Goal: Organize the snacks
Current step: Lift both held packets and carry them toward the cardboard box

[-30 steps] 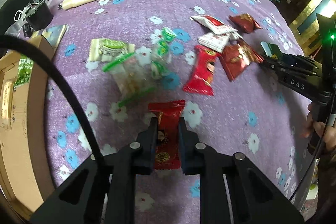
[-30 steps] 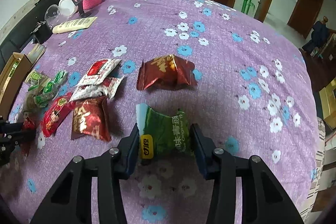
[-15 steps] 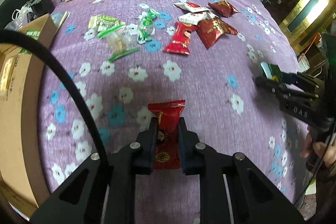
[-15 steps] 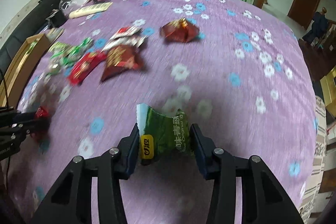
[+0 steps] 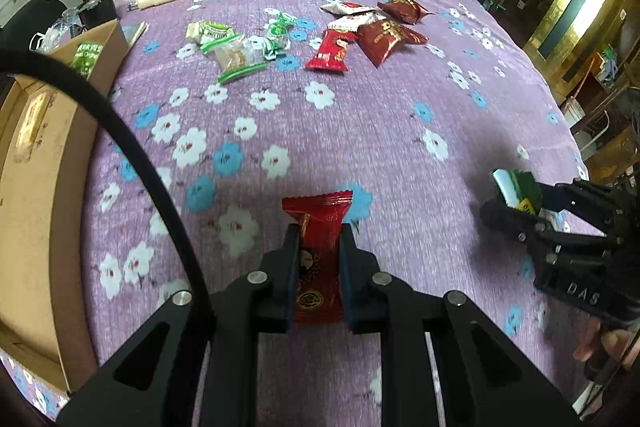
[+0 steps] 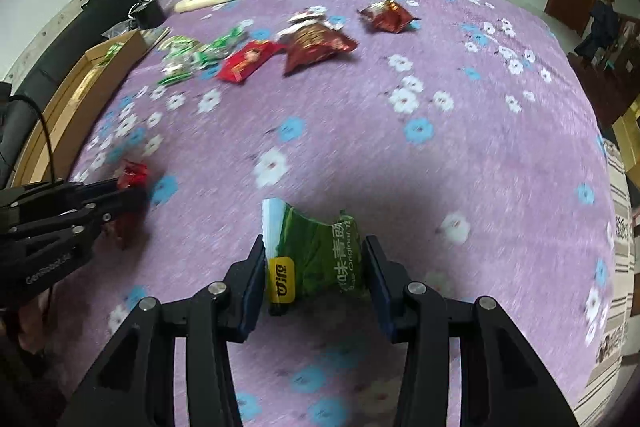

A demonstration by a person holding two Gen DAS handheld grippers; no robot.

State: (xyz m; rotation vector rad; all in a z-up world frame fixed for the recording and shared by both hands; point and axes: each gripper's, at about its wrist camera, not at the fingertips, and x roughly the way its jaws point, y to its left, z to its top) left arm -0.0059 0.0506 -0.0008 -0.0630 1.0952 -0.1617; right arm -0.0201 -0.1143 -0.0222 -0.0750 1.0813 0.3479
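Fingers (image 5: pixel 287 267) of our left gripper (image 5: pixel 319 259) are pinching a red snack packet (image 5: pixel 318 227) at the lower middle of the left wrist frame, above the purple flowered cloth (image 5: pixel 360 131) on the bench. Our right gripper (image 6: pixel 316 267) is holding a green snack packet (image 6: pixel 316 251) between its fingers (image 6: pixel 254 271), low in the middle of the right wrist frame. In the left wrist frame we are seeing that right gripper and its green packet at the right edge; in the right wrist frame the left gripper is showing at the left edge with its red packet. More snacks are lying in the upper part of both frames: green and clear packets (image 5: pixel 236 47), a red packet (image 5: pixel 330 53) and dark red bags (image 5: pixel 386 37). We are seeing a cardboard box (image 5: pixel 36 155) along the left edge.
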